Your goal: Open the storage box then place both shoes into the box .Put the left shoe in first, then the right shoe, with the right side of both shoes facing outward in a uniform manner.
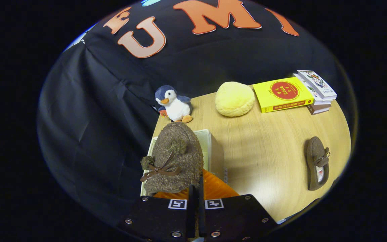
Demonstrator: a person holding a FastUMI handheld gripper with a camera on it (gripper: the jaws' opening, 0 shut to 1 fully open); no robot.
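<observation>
Clenched on the heel rim of a brown shoe (175, 158), the gripper (196, 195) fingers nearly together; hung directly over the open storage box (210, 143), toe pointing away toward the penguin toy (174, 104), long axis continuing the fingers' line; second shoe (317, 163) lying well apart to the right on the table (267, 144)

A staged booth: black cloth wall (89, 111) behind a wooden table (264, 151) holding books (294, 92).

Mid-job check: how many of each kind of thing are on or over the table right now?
Shoes: 2 (held shoe, table shoe)
Plush toys: 2 (penguin, yellow plush)
Books: 3 (book stack)
Storage box: 1
Total: 8
Gripper is shut on the held shoe.
</observation>
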